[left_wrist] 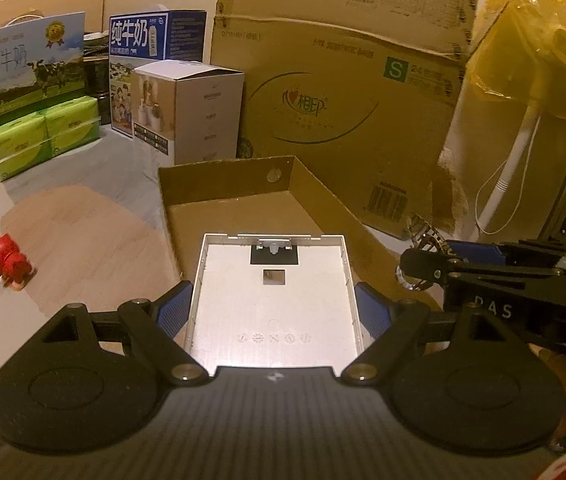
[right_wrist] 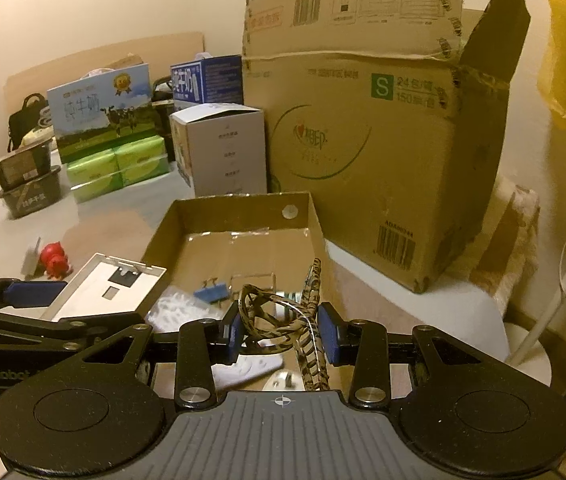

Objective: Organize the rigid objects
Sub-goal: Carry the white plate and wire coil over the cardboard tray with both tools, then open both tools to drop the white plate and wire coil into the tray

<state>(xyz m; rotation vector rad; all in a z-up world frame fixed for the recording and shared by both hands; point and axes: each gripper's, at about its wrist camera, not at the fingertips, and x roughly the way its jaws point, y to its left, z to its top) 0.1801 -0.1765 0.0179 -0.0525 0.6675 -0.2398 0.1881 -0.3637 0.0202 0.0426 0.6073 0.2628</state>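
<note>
A pale tabletop point(right_wrist: 423, 308) against a cream wall carries a big carton point(right_wrist: 367, 152) marked "S" and milk boxes point(right_wrist: 103, 108) printed "纯牛奶". The left gripper point(left_wrist: 273, 312) clamps a white flat plate point(left_wrist: 273, 300), long axis pointing away over the shallow cardboard tray point(left_wrist: 223, 184). The right gripper point(right_wrist: 281, 332), jaws narrow, grips a leopard-patterned hair claw point(right_wrist: 279, 316) above that tray

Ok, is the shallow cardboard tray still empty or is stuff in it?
Not empty. The right wrist view shows a blue binder clip and a clear plastic bag lying inside the cardboard tray.
</note>
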